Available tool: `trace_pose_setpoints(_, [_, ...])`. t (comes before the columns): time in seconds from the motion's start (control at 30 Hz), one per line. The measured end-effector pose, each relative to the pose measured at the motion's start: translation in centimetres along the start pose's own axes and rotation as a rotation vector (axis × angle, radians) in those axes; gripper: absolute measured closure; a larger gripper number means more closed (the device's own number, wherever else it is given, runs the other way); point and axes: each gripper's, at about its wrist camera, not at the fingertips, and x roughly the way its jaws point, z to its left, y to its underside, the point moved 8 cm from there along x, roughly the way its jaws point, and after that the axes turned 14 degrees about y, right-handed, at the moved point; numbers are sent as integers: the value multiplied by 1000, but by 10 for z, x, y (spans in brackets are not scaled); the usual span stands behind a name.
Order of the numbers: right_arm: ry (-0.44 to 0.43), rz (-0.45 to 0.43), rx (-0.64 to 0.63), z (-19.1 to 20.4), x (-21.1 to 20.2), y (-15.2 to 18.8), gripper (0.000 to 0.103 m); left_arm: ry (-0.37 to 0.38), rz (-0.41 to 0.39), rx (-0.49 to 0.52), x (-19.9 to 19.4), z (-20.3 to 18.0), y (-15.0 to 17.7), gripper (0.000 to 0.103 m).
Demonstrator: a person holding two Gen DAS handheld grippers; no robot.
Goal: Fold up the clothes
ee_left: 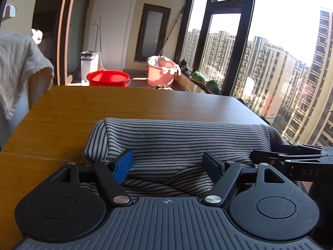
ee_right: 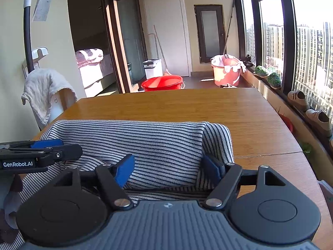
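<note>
A grey garment with thin black stripes (ee_left: 177, 135) lies folded on the wooden table (ee_left: 124, 106), its far edge a rounded fold. My left gripper (ee_left: 168, 160) hangs over the garment's near left part, jaws wide apart, the cloth lying between and under the blue pads (ee_left: 123, 166) without being pinched. In the right wrist view the same striped garment (ee_right: 145, 139) spreads under my right gripper (ee_right: 167, 164), which is also open over its near right part. Each gripper shows at the other view's edge: the right gripper (ee_left: 291, 160) and the left gripper (ee_right: 41, 152).
A white towel (ee_right: 45, 91) hangs over a chair at the table's left. Beyond the far edge stand a red basin (ee_right: 162, 83), a pink bucket (ee_right: 226, 73) and a white bin (ee_right: 153, 67). Plants (ee_right: 274, 80) and shoes (ee_right: 299, 99) line the windowsill on the right.
</note>
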Motion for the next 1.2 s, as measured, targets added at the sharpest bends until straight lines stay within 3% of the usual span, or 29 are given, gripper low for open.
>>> trace_pose_setpoints(0.7, [-3,-2,1,2,1,0,28,0,3,5,0,-2,1,22])
trace_pose_setpoints(0.9, [-44,31,12,-4,-4,-2,28,-3,13,16,0,-3,2,19])
trace_pose_setpoints(1.03, [-88,-78,23,-9,-30,-38,26,-4,25,32,2,-6,2,15])
trace_pose_setpoints(1.13, [-199,-143,-68,12,-32,-78,17,6,43,32,5,-6,2,11])
trace_pose_setpoints(1.2, [-225,-125,-190,36,-12,-88,17,8,58,32,4,-6,2,11])
